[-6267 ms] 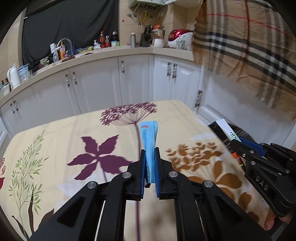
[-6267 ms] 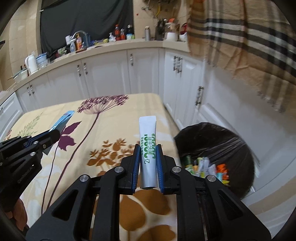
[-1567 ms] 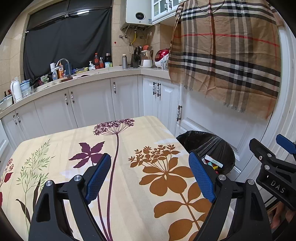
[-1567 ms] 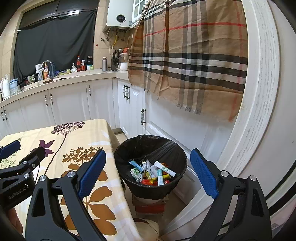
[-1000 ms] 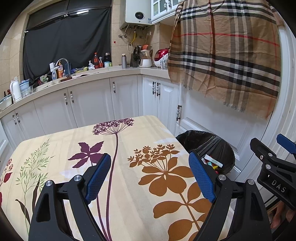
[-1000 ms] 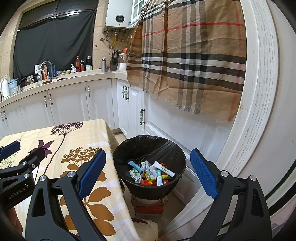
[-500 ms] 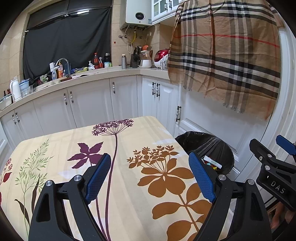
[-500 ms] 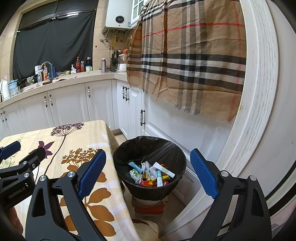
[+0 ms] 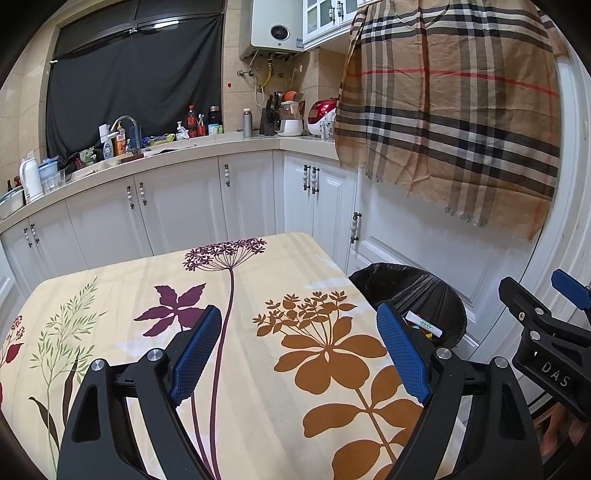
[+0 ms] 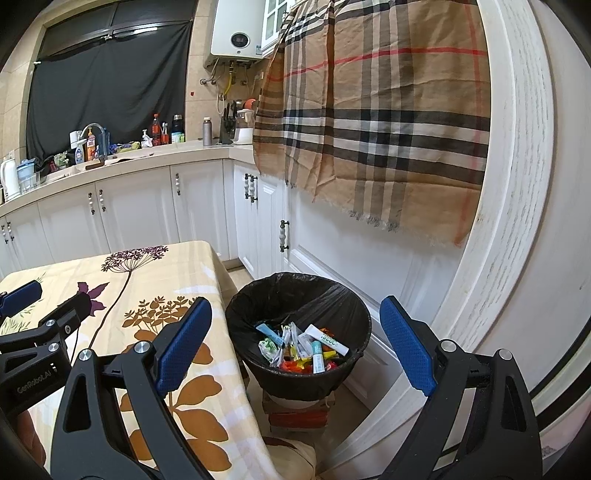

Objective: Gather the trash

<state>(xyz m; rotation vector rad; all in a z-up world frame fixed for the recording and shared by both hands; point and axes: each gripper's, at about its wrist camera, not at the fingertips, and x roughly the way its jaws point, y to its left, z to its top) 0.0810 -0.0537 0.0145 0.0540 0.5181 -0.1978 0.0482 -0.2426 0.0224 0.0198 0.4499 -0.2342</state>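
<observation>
We hold the left tongs (image 9: 299, 354) spread wide with nothing between their blue pads (image 9: 195, 349), poised above a tabletop (image 9: 258, 369) draped in a cream cloth printed with brown and purple flowers. Our right tongs (image 10: 295, 343) gape just as wide, likewise empty, and frame the black-lined trash bin (image 10: 258, 306) that stands on the floor just beside the tabletop's right edge, propped on a low reddish block (image 10: 299, 415). The collected trash (image 10: 299, 349) lies at the bottom of the bin: small packets, tubes and wrappers in white, blue, green, yellow and red, with a white tube (image 10: 327, 339) marked in green resting on top. From the left camera we see that same white tube peeking over the bin's rim. No trash shows on the flowered cloth. Beyond the bin, white cabinets (image 10: 140, 214) run along the wall under a pale counter crowded with bottles, a faucet (image 10: 92, 129) and a kettle. A tan plaid cloth (image 10: 369, 110) hangs over the white door at right, and a white water heater (image 10: 238, 29) is mounted high beside a black curtain (image 10: 107, 85).
</observation>
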